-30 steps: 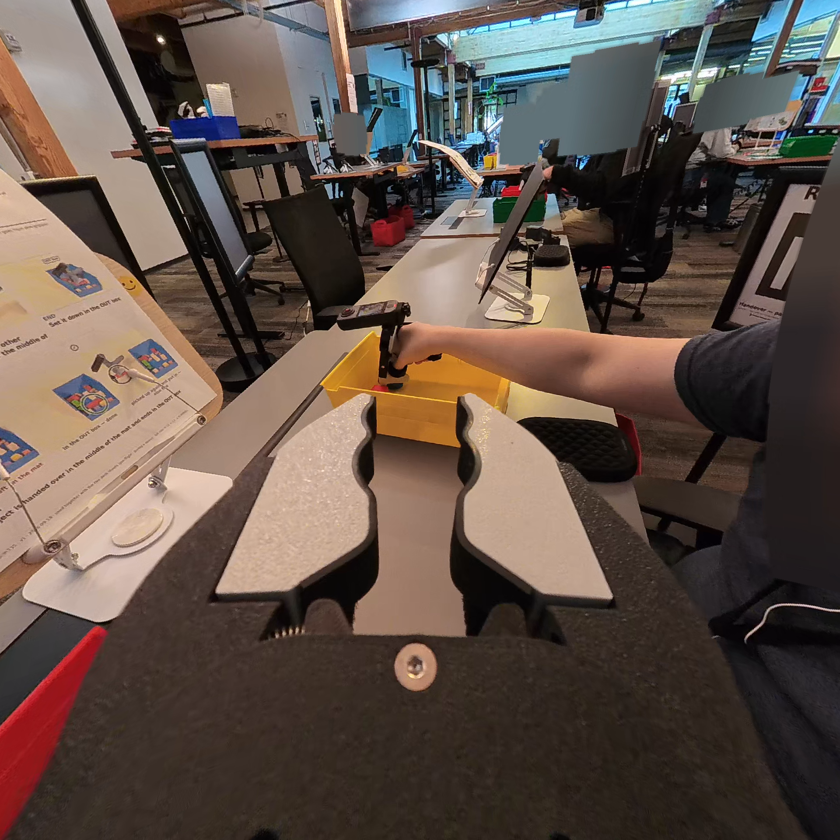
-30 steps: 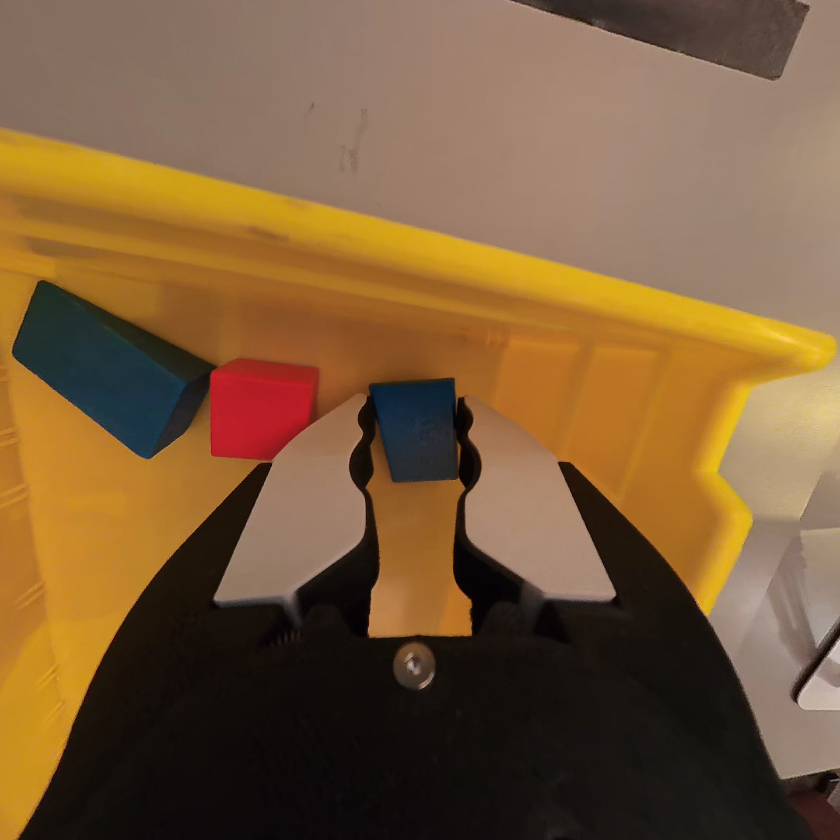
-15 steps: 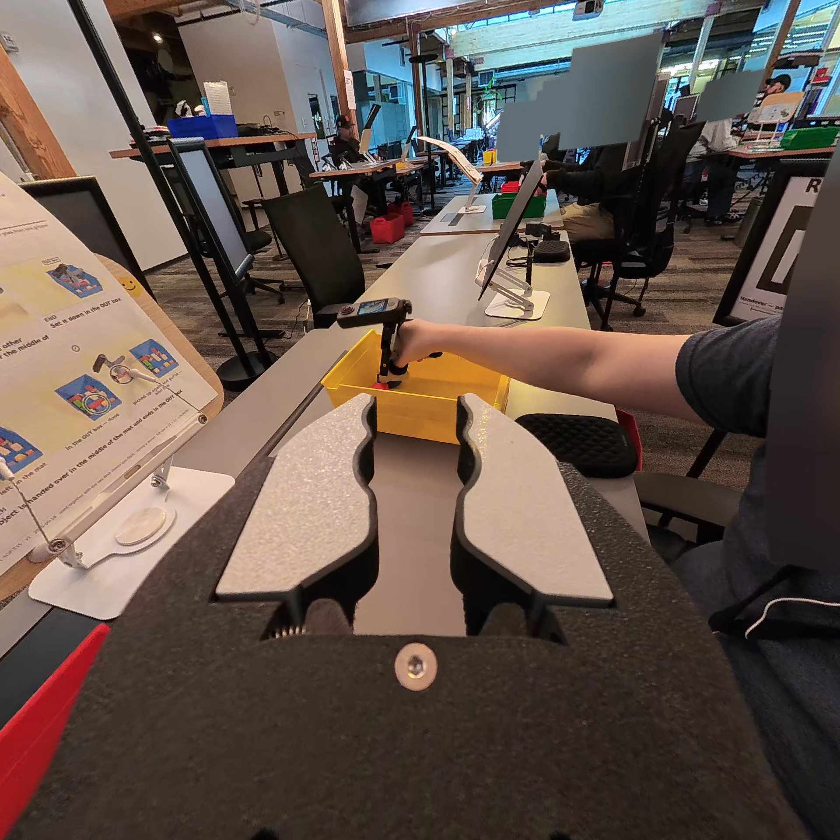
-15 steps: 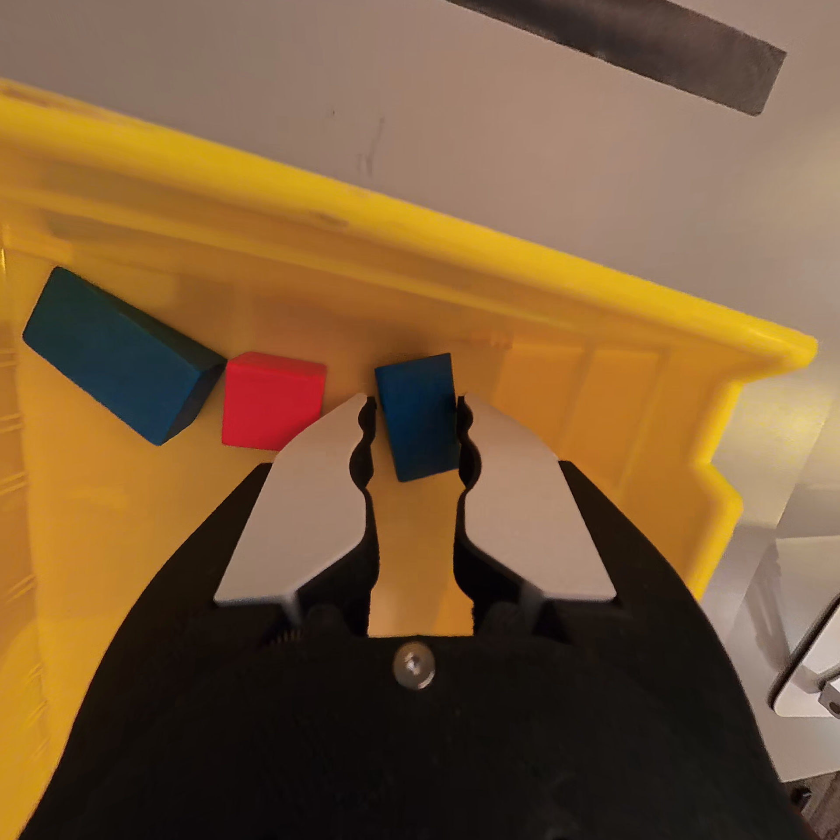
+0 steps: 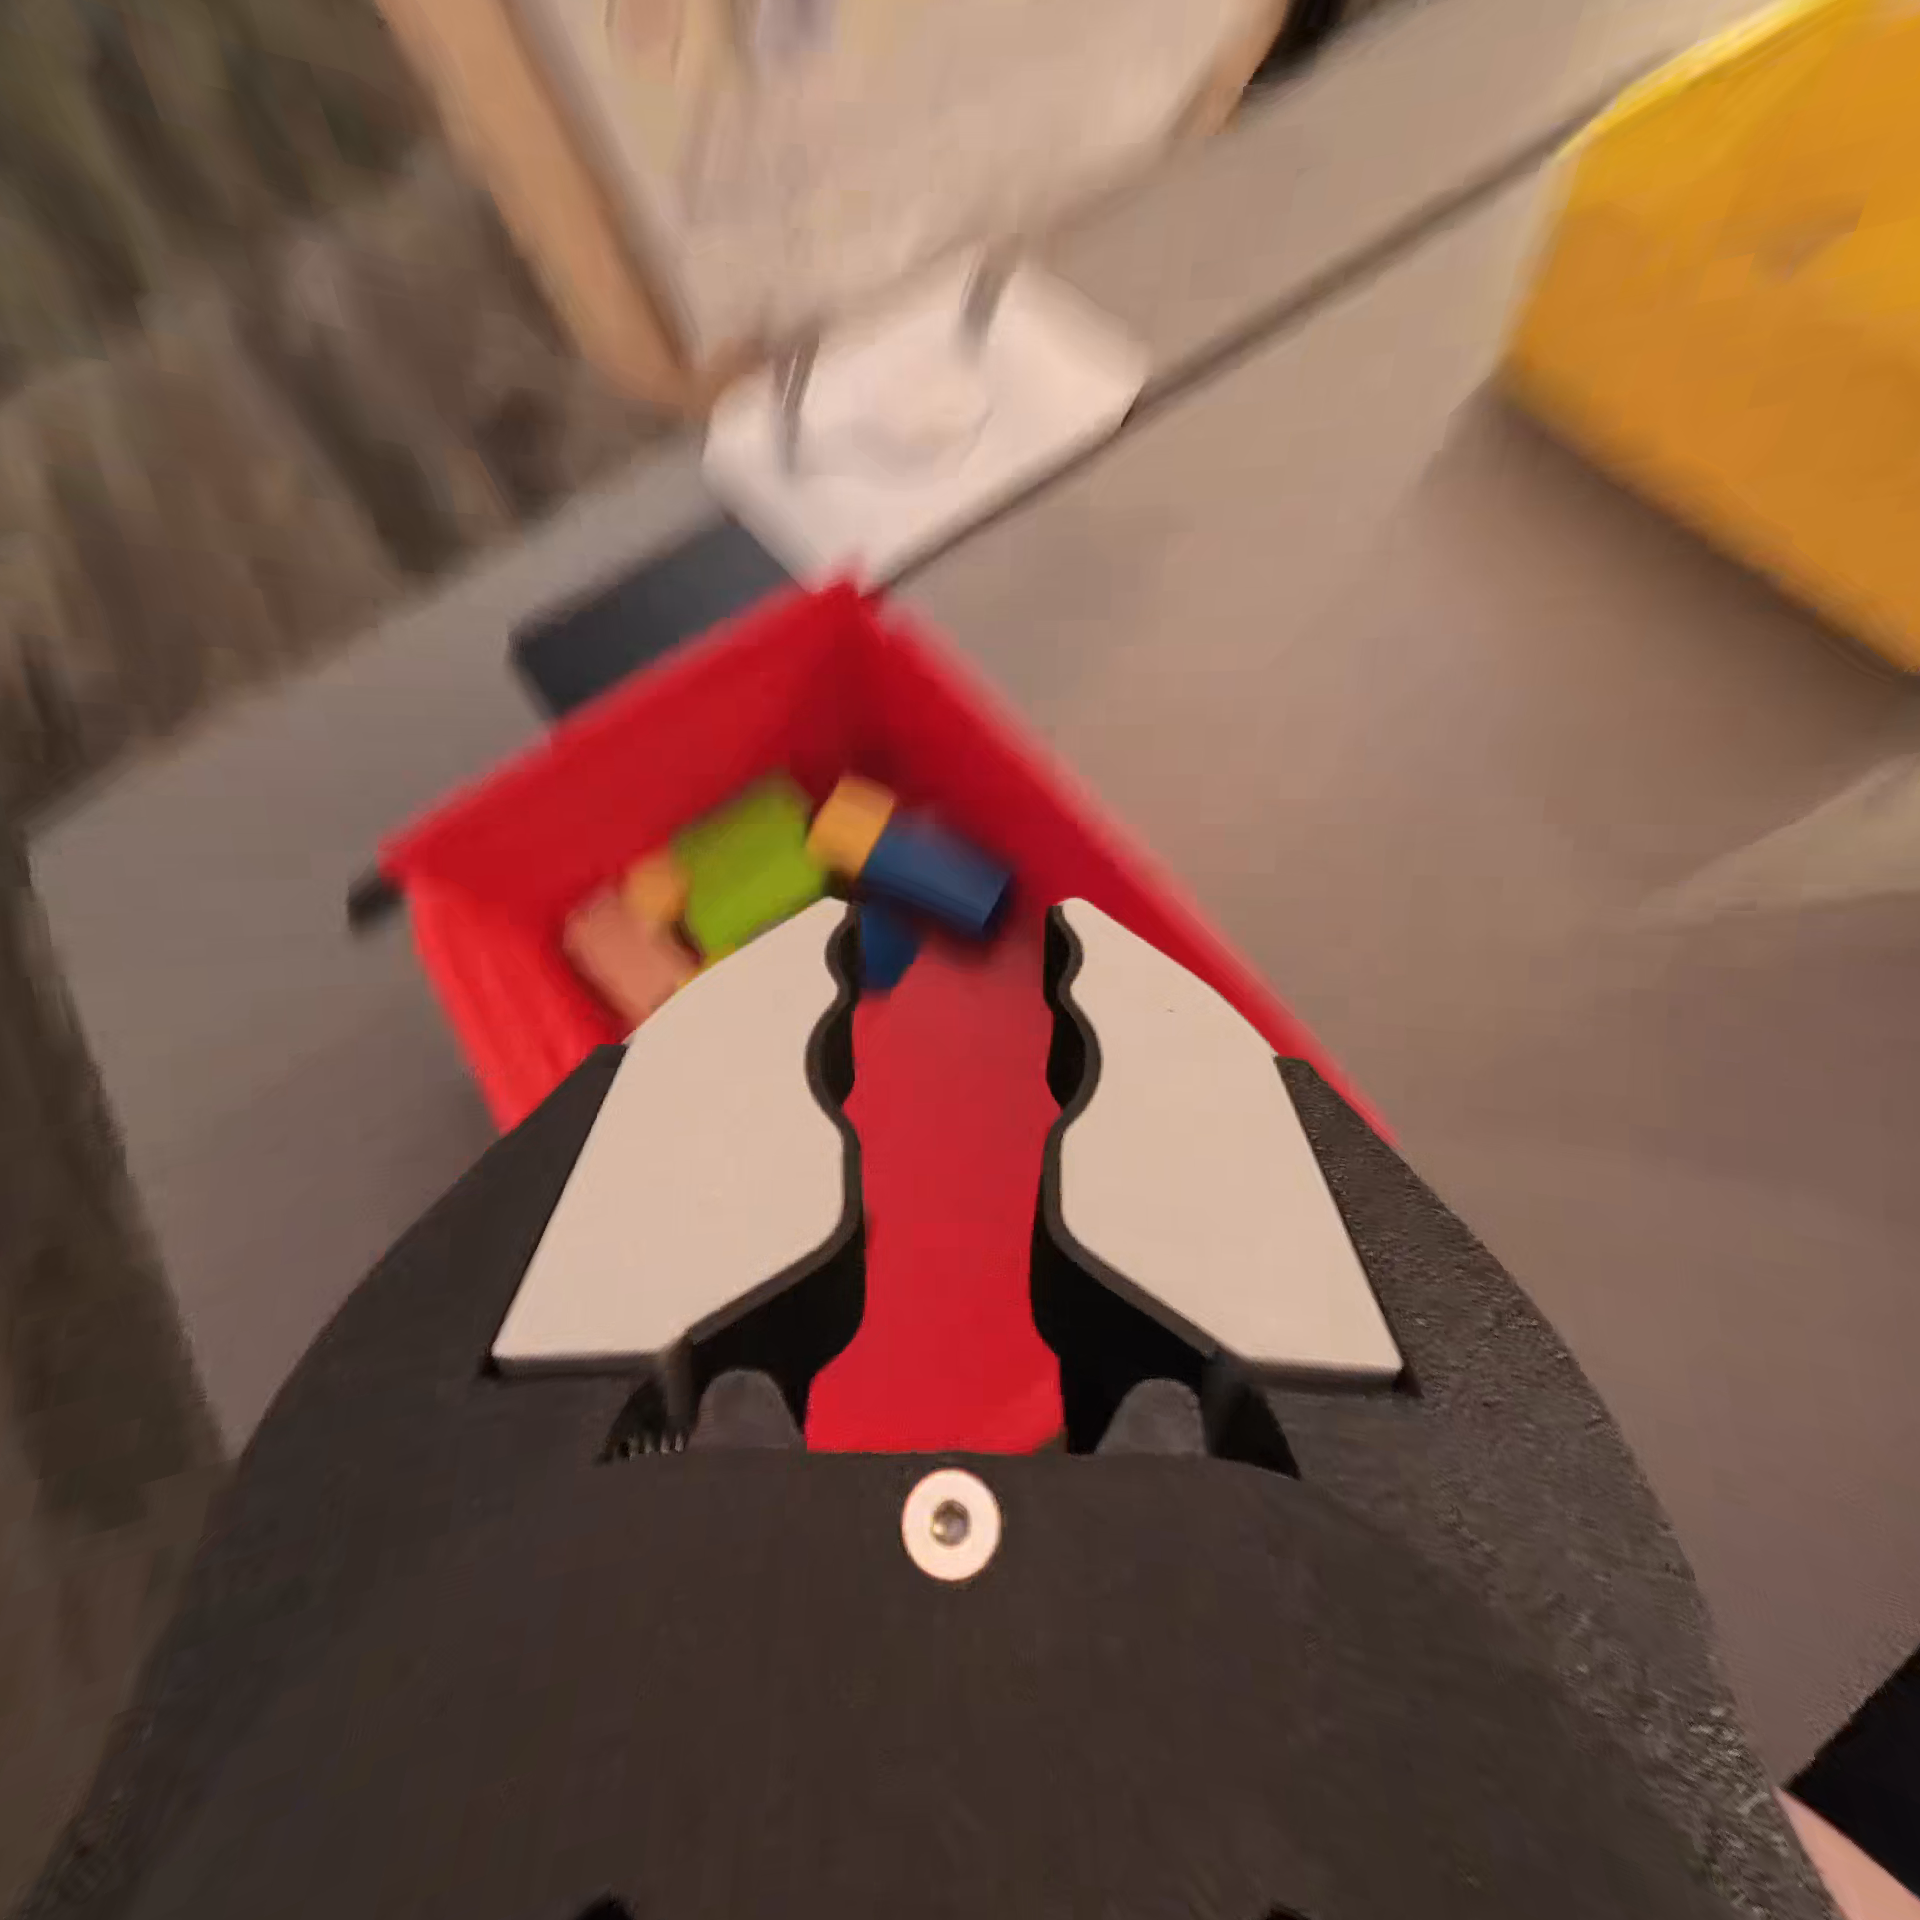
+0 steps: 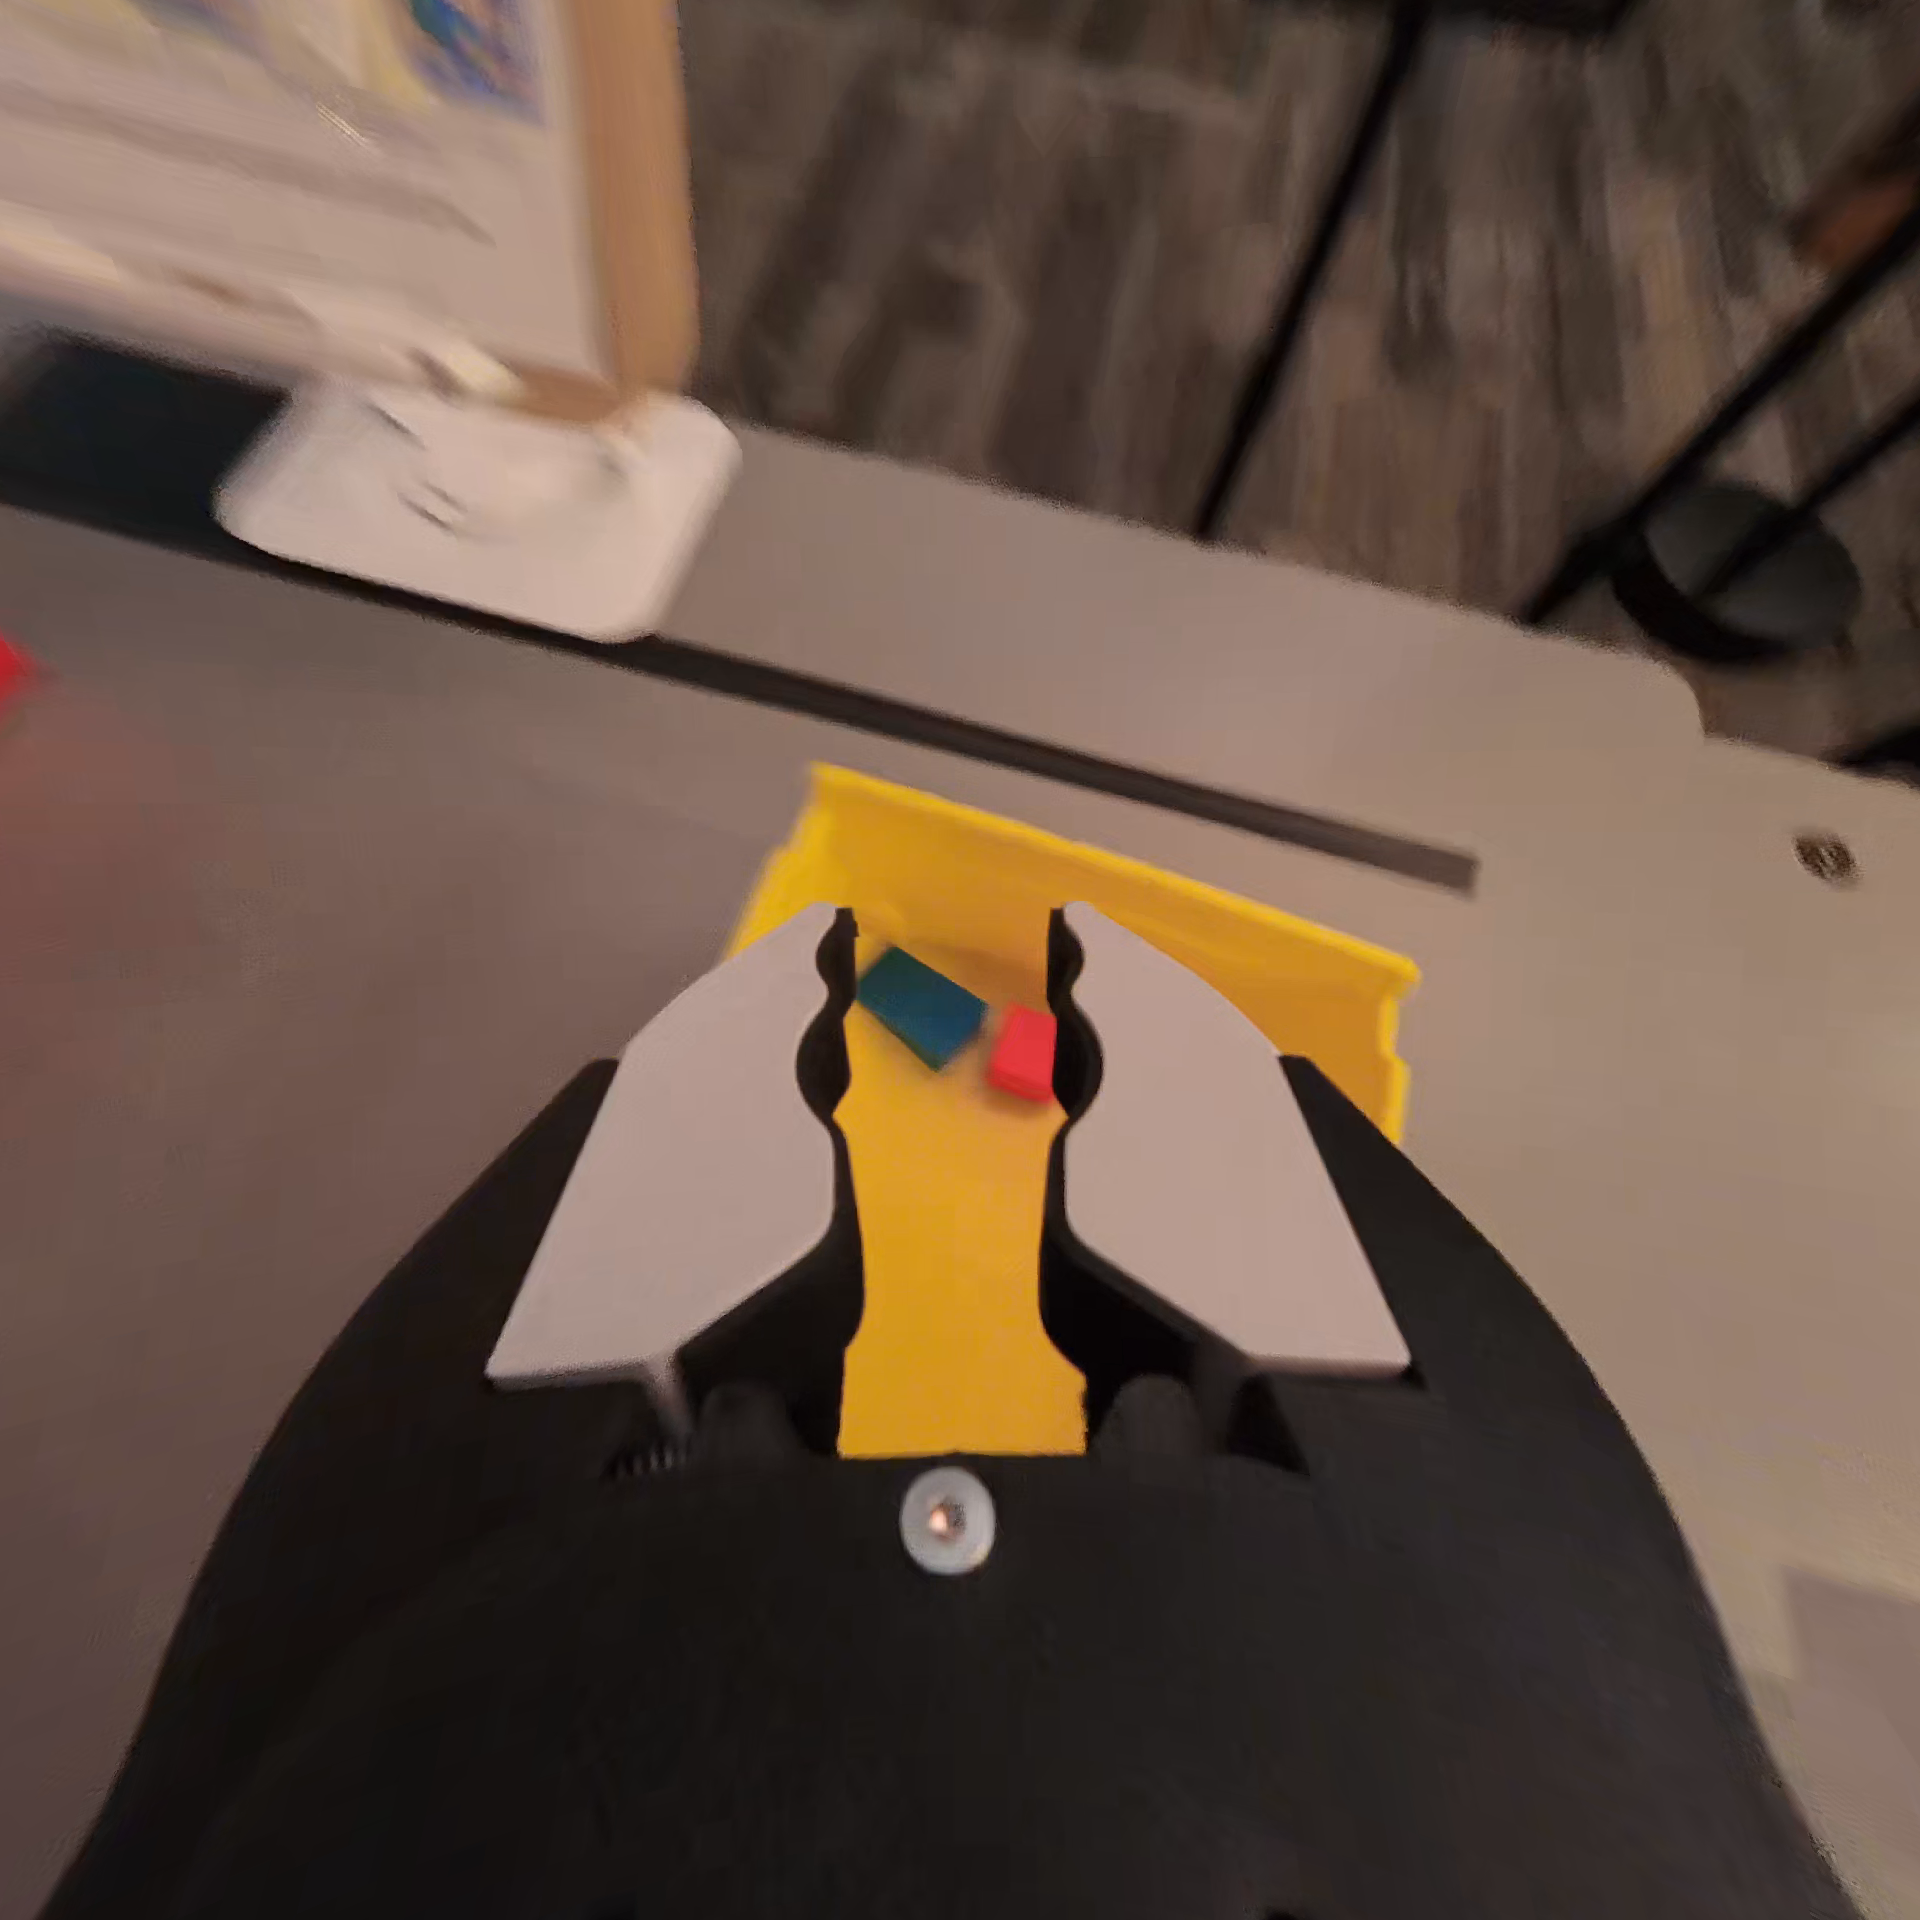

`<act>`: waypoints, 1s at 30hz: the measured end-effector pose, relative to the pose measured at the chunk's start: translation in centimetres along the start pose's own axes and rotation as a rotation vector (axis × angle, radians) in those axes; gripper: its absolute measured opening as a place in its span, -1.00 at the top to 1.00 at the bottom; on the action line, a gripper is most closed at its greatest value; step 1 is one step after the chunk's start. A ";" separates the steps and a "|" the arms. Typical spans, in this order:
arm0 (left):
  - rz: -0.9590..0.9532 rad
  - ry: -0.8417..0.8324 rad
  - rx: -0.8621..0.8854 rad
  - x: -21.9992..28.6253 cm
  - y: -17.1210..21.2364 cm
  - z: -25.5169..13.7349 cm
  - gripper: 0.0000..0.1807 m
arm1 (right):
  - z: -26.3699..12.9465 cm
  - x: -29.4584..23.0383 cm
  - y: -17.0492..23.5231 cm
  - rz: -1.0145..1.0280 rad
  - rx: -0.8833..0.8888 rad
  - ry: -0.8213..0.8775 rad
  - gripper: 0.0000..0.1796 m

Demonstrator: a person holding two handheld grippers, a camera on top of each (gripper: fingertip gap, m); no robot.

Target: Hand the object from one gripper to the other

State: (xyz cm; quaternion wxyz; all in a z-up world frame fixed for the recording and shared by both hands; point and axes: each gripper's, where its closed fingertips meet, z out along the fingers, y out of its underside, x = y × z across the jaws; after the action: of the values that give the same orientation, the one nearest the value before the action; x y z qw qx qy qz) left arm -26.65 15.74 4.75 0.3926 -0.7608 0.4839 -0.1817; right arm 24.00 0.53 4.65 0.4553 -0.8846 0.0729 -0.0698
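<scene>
My left tool [image 5: 948, 914] is open and holds nothing. It hangs over a red bin [image 5: 665, 769] in the middle of the left wrist view. Just past the tips, small blocks lie in a heap in the bin: a green block [image 5: 750, 871], a blue block [image 5: 935, 878], an orange block [image 5: 852, 816] and a pink block [image 5: 623, 951]. The view is blurry, so I cannot tell their shapes well. The red bin sits on the grey table [image 5: 1351, 790]. A white stand base [image 5: 925, 457] is at the upper middle, and a yellow bin [image 5: 1745, 332] is at the upper right. My right tool [image 6: 951, 920] is open too, with nothing in it. Between its tips, farther off, I see a teal block [image 6: 920, 1006] and a red block [image 6: 1023, 1051]. They lie near each other on the floor of the yellow bin [image 6: 1195, 914] in the middle of the right wrist view. A white stand base [image 6: 478, 509] is at the upper left, and a dark floor [image 6: 1039, 260] is across the top.
</scene>
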 end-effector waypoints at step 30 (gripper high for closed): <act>-0.325 -0.155 -0.543 -2.1 8.5 17.4 0.44 | -6.5 -5.6 -3.5 -0.038 0.310 -0.156 0.60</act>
State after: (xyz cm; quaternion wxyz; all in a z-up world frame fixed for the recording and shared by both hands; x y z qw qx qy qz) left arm -21.29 23.02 -12.50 0.1767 -0.9166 0.3555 -0.0476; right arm 17.54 -1.51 10.91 0.5893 -0.8076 0.0090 -0.0200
